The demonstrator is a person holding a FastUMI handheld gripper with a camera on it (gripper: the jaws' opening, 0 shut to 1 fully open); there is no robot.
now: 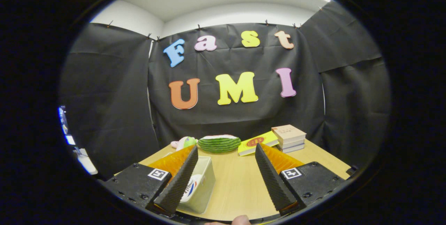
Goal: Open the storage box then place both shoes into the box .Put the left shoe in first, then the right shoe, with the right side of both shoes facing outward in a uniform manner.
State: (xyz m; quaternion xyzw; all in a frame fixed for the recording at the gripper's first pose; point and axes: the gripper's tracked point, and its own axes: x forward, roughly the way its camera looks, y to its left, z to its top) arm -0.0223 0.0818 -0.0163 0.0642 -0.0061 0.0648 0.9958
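My gripper (226,152) is open, its two black ribbed fingers (179,179) spread wide above the wooden table (237,183) with nothing between them. A translucent white storage box (204,183) sits on the table partly behind the left finger, open at the top. Inside it lies a white shoe (191,188) with red and blue marks, mostly hidden by the finger. I cannot tell which shoe it is.
At the table's far end lie a pink-and-green soft toy (184,142), a striped green watermelon cushion (219,144), a yellow book (257,142) and a stack of books (289,138). A fingertip (241,220) shows at the very bottom.
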